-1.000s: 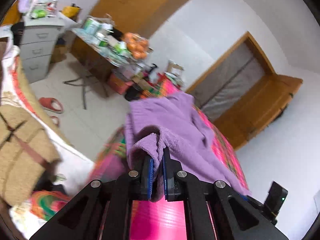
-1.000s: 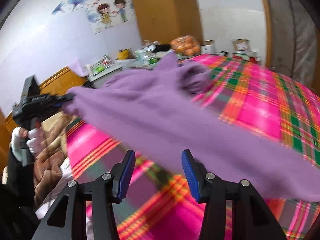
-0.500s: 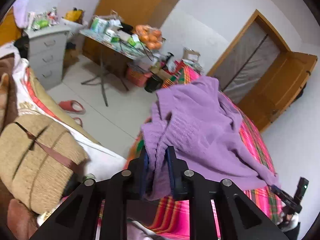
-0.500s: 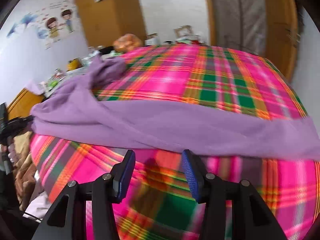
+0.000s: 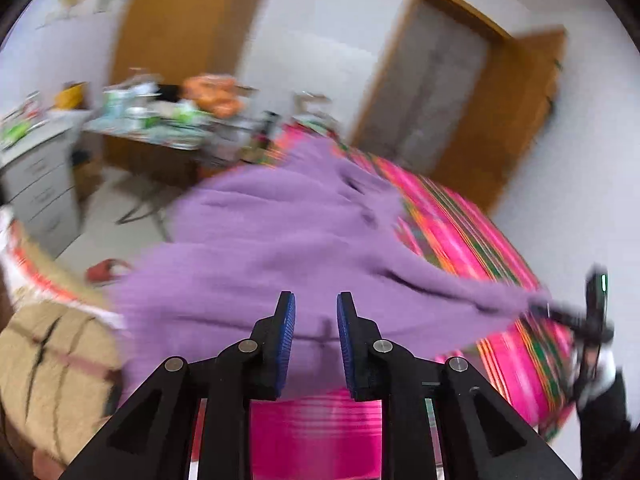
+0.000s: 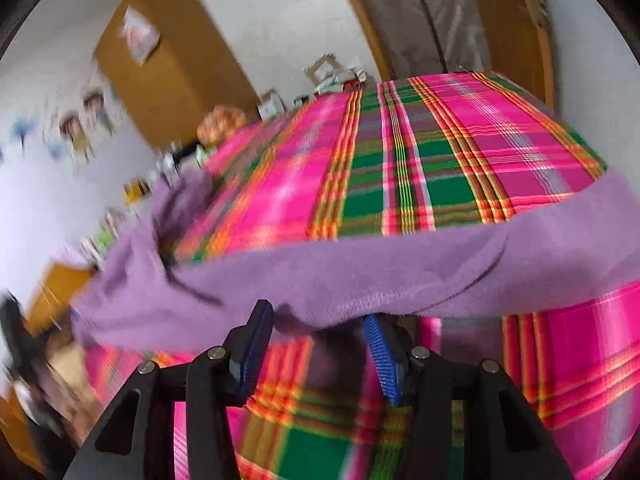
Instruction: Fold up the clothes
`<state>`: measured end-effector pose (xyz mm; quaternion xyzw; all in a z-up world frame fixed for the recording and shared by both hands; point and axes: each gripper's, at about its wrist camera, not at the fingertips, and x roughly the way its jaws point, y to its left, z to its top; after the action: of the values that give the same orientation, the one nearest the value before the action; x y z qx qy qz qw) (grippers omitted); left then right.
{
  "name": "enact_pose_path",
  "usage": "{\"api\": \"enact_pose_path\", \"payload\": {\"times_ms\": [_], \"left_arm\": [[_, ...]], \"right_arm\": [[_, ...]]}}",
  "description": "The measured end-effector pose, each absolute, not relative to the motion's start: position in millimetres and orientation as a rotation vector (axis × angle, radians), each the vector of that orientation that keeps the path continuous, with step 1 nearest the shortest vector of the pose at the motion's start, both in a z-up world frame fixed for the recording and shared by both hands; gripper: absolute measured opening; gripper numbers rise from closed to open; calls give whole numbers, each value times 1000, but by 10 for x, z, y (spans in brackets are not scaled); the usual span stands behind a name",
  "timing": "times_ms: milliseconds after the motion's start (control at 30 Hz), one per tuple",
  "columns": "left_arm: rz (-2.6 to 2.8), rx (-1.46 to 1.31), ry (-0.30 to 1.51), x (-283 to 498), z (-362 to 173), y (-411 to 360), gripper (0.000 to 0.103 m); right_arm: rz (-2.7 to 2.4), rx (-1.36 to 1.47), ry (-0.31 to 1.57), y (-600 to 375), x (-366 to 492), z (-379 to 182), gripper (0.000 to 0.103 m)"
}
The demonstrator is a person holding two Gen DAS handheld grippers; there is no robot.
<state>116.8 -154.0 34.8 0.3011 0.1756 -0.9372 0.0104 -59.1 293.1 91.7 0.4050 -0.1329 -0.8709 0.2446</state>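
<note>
A purple fleece garment [image 5: 280, 240] lies spread over the near corner of the bed with the pink and green plaid cover [image 5: 460, 232]. My left gripper [image 5: 314, 328] is open just above the garment's near edge, with nothing between its blue pads. In the right wrist view the same garment [image 6: 360, 272] stretches across the plaid cover [image 6: 440, 160] as a band. My right gripper [image 6: 318, 340] is open, its fingertips right at the garment's hem. The right gripper also shows in the left wrist view [image 5: 592, 316] at the garment's far right tip.
A cluttered table [image 5: 160, 128] and a grey drawer unit [image 5: 36, 184] stand across the floor to the left. A tan bundle [image 5: 52, 372] lies at lower left. A wooden door [image 5: 520, 112] is beyond the bed. Red slippers [image 5: 106, 270] lie on the floor.
My left gripper has let go of the purple garment and opened. The garment has dropped and spread flat on the bed. My right gripper has moved up to the hem.
</note>
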Motion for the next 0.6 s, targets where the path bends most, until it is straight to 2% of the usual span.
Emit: {"api": "enact_pose_path", "payload": {"times_ms": [33,100,233,500,567,600], "left_arm": [[-2942,965,538,1088,323,-1461,22],[-2973,1015,520,928,256,-1299,22],[-2993,1080,484,766,149,-1120,22],[-3001,1148,439,614,7,-964,22],[-3004,1151,438,606,-5,-979,23],[-3007,1150,440,602,-11,-980,24]], "right_arm": [[-2357,1091,-431,2955,-652,952,32],[-2361,1094,-476,2961,-763,994,21],[-2384,1119,-480,2855,-1091,1018,16],[-2446,1171,-493,2840,-1819,1004,17],[-2442,1132,-495,2913,-1761,1012,24],[-2453,1108,-494,2966,-1715,1032,33]]}}
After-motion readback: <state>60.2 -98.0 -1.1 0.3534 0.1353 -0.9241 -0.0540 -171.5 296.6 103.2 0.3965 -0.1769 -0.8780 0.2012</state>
